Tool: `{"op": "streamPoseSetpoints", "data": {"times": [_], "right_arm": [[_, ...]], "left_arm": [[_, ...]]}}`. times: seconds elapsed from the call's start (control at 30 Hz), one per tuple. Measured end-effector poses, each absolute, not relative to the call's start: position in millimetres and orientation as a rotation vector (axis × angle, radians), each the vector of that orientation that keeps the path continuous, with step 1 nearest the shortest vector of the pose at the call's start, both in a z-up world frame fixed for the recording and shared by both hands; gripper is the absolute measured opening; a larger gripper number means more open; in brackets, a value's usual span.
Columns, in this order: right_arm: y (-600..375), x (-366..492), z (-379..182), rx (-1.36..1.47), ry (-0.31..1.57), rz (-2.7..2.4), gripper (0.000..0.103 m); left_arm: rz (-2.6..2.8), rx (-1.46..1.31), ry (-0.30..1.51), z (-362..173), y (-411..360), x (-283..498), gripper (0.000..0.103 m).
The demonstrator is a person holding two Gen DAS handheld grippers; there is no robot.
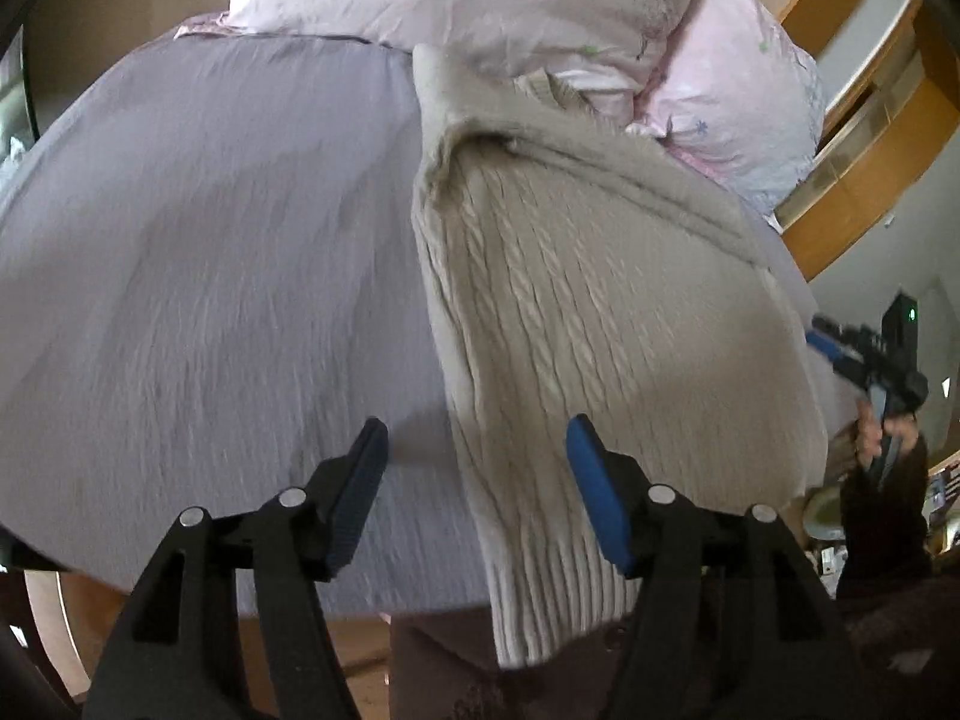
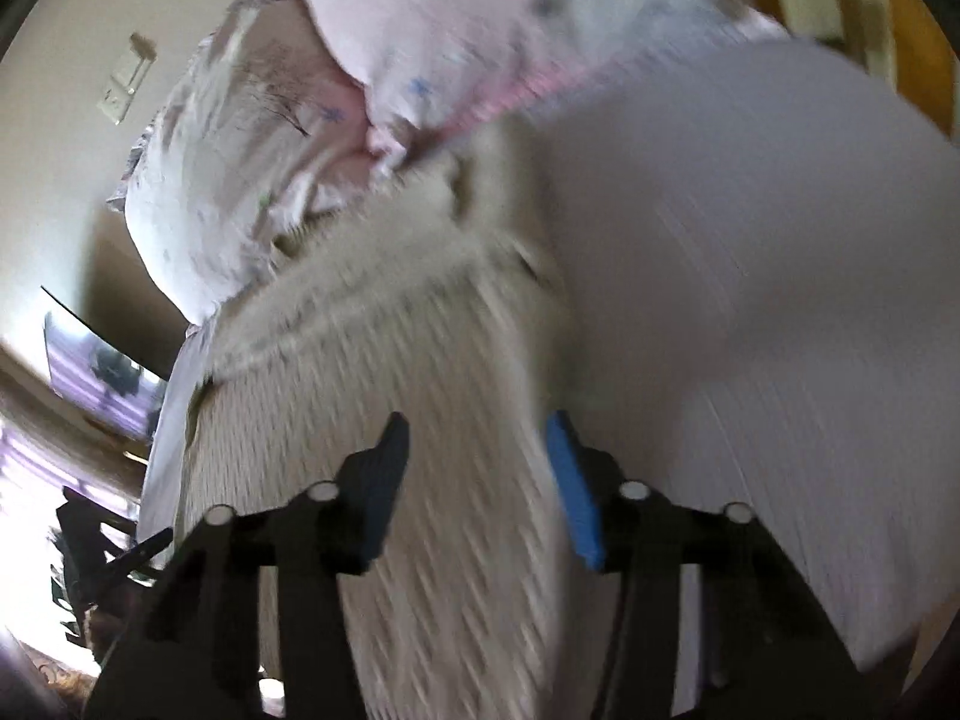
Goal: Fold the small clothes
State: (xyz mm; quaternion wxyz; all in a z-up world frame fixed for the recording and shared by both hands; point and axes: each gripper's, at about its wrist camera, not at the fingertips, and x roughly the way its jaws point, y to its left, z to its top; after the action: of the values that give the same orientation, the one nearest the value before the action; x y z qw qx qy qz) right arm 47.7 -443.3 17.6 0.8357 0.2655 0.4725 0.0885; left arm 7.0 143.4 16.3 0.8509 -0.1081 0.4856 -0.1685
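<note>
A beige cable-knit sweater lies on the grey bedsheet, its ribbed hem hanging over the near bed edge. A sleeve is folded across its upper part. My left gripper is open and empty, just above the sweater's left edge near the hem. My right gripper is open and empty over the same sweater, in a blurred view. The right gripper also shows in the left wrist view, at the sweater's right side, held by a hand.
Pink-white pillows lie at the head of the bed, touching the sweater's top. A wooden headboard or shelf stands at the right. Brown floor shows below the bed edge. A wall switch and a window are at the left.
</note>
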Motion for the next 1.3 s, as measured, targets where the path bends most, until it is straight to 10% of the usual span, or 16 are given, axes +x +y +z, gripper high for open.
{"op": "streamPoseSetpoints", "data": {"times": [0.17,0.37,0.4,0.97,1.23,1.3], "right_arm": [[-442.9,1.9,0.1,0.66,0.996,0.272,0.044],[-422.5,-30.4,-20.4,0.783,1.008,0.431,0.011],[-421.5,-32.3,-24.0,0.809,1.009,0.455,0.011],[-460.8,160.0,61.4,1.053,0.536,0.477,0.007],[-459.2,236.7,-15.2,1.074,0.672,0.181,0.056],[-461.7,231.7,-11.7,1.054,0.644,0.176,0.066]], "left_arm": [[-0.383,-0.209,1.027,15.5,134.4,-10.2,0.061],[-0.395,-0.196,1.038,11.7,118.0,-28.6,0.029],[-0.415,-0.235,1.06,8.1,118.4,-28.3,0.01],[-0.393,-0.53,0.74,71.5,129.6,167.7,0.009],[-0.297,-0.74,0.848,20.9,140.2,281.3,0.012],[-0.27,-0.738,0.791,28.4,153.4,271.0,0.035]]}}
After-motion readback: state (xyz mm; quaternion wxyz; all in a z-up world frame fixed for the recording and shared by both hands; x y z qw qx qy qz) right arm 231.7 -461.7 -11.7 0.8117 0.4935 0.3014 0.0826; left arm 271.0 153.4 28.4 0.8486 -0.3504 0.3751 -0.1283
